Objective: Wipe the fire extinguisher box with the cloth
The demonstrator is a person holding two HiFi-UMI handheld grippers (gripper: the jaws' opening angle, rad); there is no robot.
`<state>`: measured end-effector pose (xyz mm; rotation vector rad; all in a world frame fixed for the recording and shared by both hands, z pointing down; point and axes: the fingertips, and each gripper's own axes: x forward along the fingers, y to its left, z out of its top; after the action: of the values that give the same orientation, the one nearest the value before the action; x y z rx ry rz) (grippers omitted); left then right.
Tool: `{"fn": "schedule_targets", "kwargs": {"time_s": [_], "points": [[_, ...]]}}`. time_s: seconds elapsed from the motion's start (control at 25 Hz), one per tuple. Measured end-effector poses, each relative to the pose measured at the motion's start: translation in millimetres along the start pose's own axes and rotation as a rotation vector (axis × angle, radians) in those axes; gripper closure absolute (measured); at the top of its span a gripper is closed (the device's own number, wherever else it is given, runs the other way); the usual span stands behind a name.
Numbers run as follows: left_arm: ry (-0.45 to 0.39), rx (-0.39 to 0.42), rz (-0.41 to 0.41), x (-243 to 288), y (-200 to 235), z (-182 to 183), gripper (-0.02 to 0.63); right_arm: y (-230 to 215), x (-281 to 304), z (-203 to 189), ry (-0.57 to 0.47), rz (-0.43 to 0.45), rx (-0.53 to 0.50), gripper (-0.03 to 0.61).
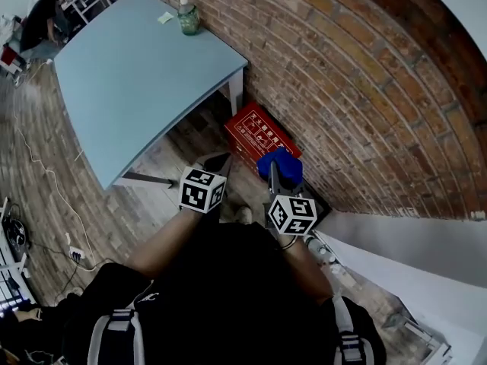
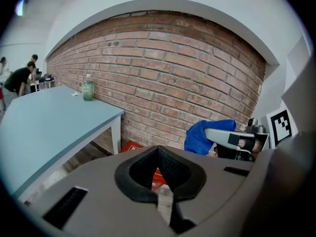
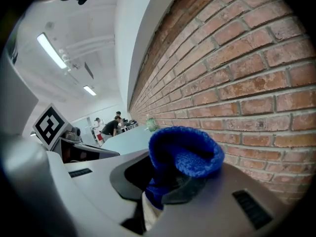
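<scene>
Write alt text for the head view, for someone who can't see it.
Seen from above, the right gripper holds a blue cloth close to a red fire extinguisher box on the floor against a brick wall. The empty left gripper is beside it. A pale blue table with a bottle on it stands at the left.

only writing i can spot is white lettering on the red box lid, way too small and blurry to read
</scene>
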<state>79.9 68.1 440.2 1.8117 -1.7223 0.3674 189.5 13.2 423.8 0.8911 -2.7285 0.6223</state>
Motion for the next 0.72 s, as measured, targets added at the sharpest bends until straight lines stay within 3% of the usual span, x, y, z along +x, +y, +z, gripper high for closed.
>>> {"fn": "schedule_targets", "kwargs": {"time_s": [0.28,0.56,0.72], "points": [[0.026,0.025,-0.057,22.4,29.6,9.3,0.616,1.5,35.4,3.3,0.013,-0.038,-0.005,0.532],[0.008,0.076,-0.158,55.5,83.9,66.8,0.617,12.2,99.1,25.4,0.018,-0.144,-0.034,0.532],[0.035,0.116,-0.229,68.2,114.0,79.1,0.617,18.7,133.3,15.8,0.05,-0.221,-0.022,0.532]]}}
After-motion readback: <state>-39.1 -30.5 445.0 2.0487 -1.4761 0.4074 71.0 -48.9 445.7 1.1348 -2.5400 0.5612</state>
